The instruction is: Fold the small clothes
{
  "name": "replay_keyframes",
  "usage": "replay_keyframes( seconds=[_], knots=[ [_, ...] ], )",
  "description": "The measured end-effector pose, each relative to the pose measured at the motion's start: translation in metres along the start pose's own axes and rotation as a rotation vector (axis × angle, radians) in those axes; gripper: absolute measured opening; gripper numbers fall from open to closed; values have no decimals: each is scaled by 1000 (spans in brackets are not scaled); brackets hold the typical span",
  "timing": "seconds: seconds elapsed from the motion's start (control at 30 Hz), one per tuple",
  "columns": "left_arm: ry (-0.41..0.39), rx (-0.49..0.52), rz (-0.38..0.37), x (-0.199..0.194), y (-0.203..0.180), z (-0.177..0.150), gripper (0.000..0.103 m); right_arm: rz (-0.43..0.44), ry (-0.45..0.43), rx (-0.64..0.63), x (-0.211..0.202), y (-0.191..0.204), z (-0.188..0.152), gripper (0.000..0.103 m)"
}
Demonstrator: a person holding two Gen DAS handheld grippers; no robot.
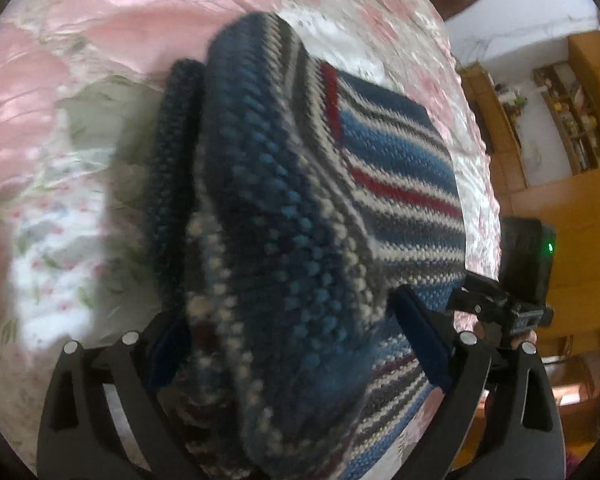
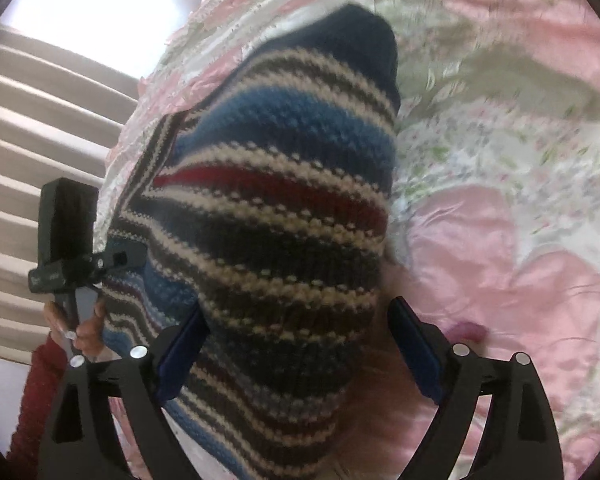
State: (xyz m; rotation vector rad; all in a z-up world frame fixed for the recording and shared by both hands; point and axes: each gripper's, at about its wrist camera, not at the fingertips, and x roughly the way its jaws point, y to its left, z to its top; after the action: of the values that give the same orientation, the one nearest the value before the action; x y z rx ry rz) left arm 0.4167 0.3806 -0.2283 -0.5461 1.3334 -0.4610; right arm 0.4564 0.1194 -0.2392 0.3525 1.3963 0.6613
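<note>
Striped knit sweater [image 1: 292,216] bunches between both sets of spread jaws, left gripper [image 1: 296,344] and right gripper [image 2: 300,344], long axis running away over the floral quilt [image 2: 500,160]; whether either one is actually gripping it, hard to tell.

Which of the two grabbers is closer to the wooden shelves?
Right. In the view from the left gripper, past the striped sweater it holds, the right gripper sits between it and the wooden shelves, so the left is probably farther away.
</note>
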Motion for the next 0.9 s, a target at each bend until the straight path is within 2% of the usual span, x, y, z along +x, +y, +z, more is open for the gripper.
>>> replay_keyframes(
  seconds=[0.1,0.13,0.23,0.27,0.37,0.43,0.6,0.77,0.9],
  knots=[
    [17,27,5,5,-6,-1,92,24,2,10,8,-1,0,89],
    [18,33,4,6,-7,-2,89,35,4,13,9,-1,0,83],
    [10,46,-18,7,-7,-7,61,51,6,17,9,2,-1,68],
    [-1,39,-39,7,-4,-10,54,48,2,4,6,5,-2,62],
    [-48,1,-113,3,4,-21,41,57,-14,-10,-3,11,-5,53],
    [-79,-20,-160,0,4,-29,38,57,-26,-23,-11,12,-7,49],
    [-110,-19,-199,-2,-13,-46,34,71,-58,-59,-42,17,-18,46],
    [-153,9,-264,-8,-53,-69,34,67,-95,-86,-81,11,-37,45],
    [-160,53,-289,-7,-89,-86,34,53,-121,-110,-121,0,-63,44]
  ],
)
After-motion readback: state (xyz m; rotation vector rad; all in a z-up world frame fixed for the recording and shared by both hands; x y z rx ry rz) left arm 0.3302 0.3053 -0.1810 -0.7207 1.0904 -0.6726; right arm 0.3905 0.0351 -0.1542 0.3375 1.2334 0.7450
